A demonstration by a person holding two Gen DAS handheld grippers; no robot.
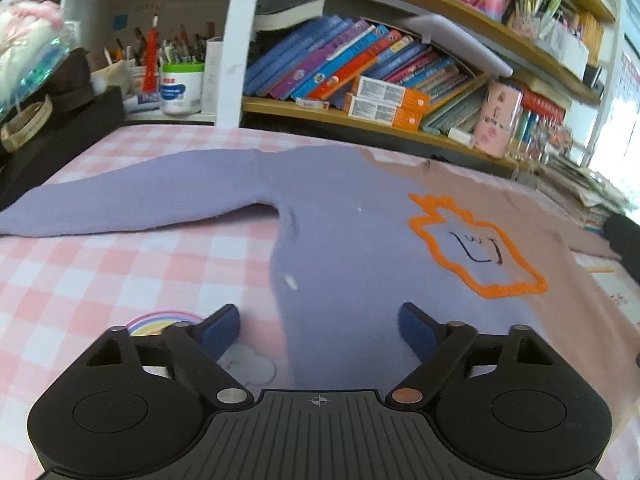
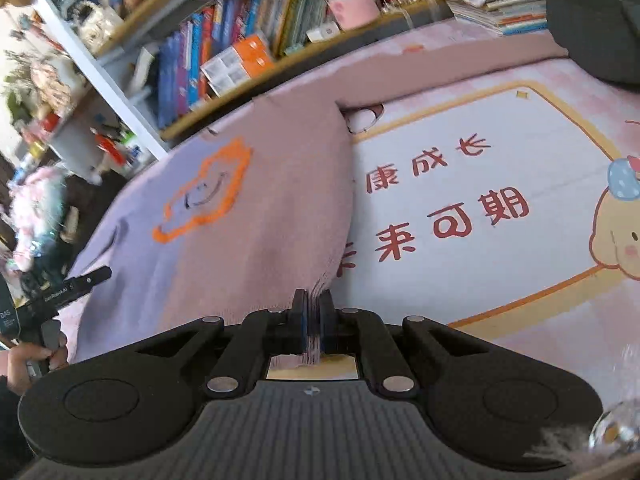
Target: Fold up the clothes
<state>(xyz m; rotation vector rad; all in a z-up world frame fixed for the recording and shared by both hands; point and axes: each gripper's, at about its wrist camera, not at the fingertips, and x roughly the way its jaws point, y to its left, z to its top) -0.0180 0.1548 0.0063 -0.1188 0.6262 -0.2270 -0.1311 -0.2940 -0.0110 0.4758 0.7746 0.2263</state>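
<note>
A two-tone sweater (image 1: 360, 240), purple on one half and dusty pink on the other, lies flat on the table with an orange outlined figure (image 1: 476, 240) on its chest. Its purple sleeve (image 1: 132, 200) stretches out to the left. My left gripper (image 1: 319, 328) hovers open over the purple hem, nothing between its blue pads. In the right wrist view the sweater (image 2: 248, 216) spreads ahead, and my right gripper (image 2: 315, 312) is shut on its pink hem edge. The pink sleeve (image 2: 440, 64) runs toward the far right.
A pink checked cloth (image 1: 100, 272) covers the table on the left; a printed mat (image 2: 480, 200) with red characters covers the right. Bookshelves (image 1: 360, 72) line the back edge. A dark object (image 2: 592, 20) sits at far right. A hand (image 2: 28, 360) holds the other gripper's handle at left.
</note>
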